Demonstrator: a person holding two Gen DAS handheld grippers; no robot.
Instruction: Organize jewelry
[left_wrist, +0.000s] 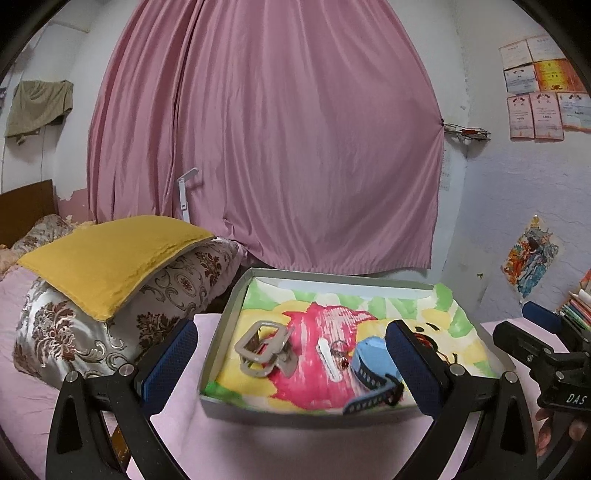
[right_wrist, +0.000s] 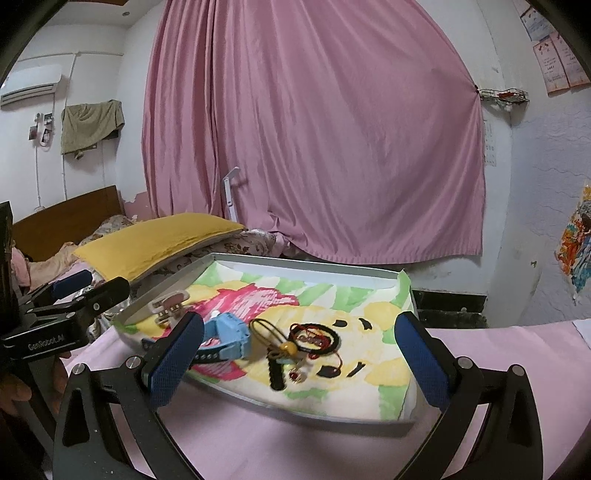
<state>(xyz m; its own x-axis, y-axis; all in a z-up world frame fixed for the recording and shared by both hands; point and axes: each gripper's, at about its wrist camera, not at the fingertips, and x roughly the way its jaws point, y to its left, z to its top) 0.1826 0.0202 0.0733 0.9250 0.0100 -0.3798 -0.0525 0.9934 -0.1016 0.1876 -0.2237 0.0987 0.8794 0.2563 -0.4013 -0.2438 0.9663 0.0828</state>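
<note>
A shallow grey tray (left_wrist: 221, 325) (right_wrist: 306, 266) lined with a bright cartoon cloth sits on the pink bed. In it lie a grey hair claw clip (left_wrist: 264, 349) (right_wrist: 168, 304), a white hair clip (left_wrist: 328, 360), a blue watch (left_wrist: 373, 369) (right_wrist: 229, 341), a small ring charm (left_wrist: 340, 350), a black-and-red bracelet (right_wrist: 314, 338) and a black cord with a yellow bead (right_wrist: 277, 350). My left gripper (left_wrist: 291, 363) is open and empty, straddling the tray's near side. My right gripper (right_wrist: 299, 354) is open and empty, over the tray's near edge.
A yellow cushion (left_wrist: 110, 258) on a patterned pillow (left_wrist: 110, 332) lies left of the tray. A pink curtain (left_wrist: 266, 129) hangs behind. Books (left_wrist: 578, 302) stand at the far right. The right gripper (left_wrist: 543, 354) shows in the left wrist view, the left gripper (right_wrist: 70, 310) in the right wrist view.
</note>
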